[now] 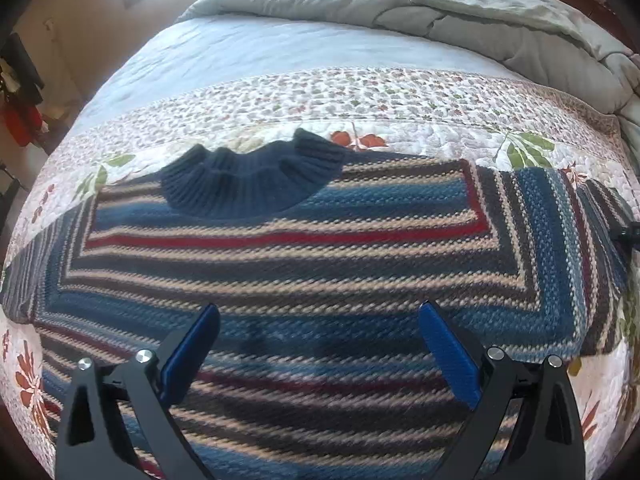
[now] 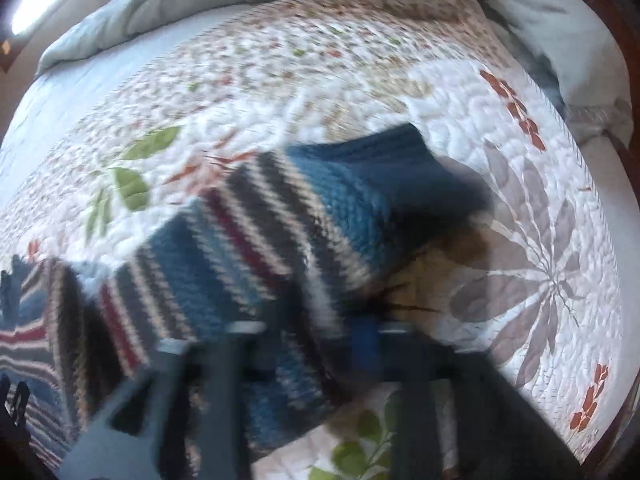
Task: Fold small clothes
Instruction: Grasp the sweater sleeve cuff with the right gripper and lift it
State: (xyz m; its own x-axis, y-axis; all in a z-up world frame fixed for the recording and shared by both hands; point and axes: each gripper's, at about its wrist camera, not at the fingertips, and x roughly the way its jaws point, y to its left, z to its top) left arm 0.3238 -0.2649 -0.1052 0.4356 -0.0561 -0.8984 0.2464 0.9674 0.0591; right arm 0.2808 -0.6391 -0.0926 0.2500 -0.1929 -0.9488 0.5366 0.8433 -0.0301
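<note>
Striped sweater (image 1: 304, 264) lies flat on floral quilt (image 1: 400, 92), unfolded — task barely begun, I'd say; left gripper (image 1: 318, 354) open above body, holding nothing; right gripper (image 2: 320, 344) at sleeve (image 2: 280, 220) — too blurred, can't tell if gripping.

Right wrist view is pretty smeared, so the right gripper (image 2: 316, 332) jaws are unreadable (sleeve (image 2: 280, 224) end too); sweater (image 1: 280, 280) hem's cut off.

Left gripper (image 1: 318, 328): matte black angular finger frames, blue rectangular pads (image 1: 192, 354), silver round screw heads at pivots; right gripper (image 2: 320, 356): same black frame, blue pad, heavily motion-blurred
</note>
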